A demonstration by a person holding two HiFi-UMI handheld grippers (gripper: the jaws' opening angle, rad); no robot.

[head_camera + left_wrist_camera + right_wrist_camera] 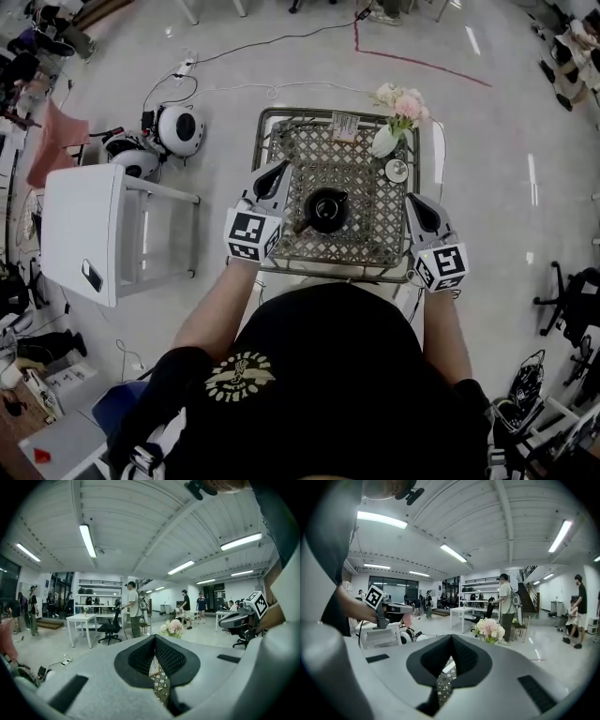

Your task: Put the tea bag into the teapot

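My left fingers (279,170) and right fingers (418,200) are both closed on nothing, tips together, hovering over the near edge of the counter (366,246). Just ahead, between them, sits the teapot (328,208), open at the top. Its inside is too dark to show whether a tea bag lies there. Further ahead of my right fingers rests a small round lid (397,170), then a vase (384,142) of flowers. At the far edge lies a small packet (345,127), possibly the tea bag. If so, I judge the task not yet begun: picking it, carrying it and dropping it in all remain.
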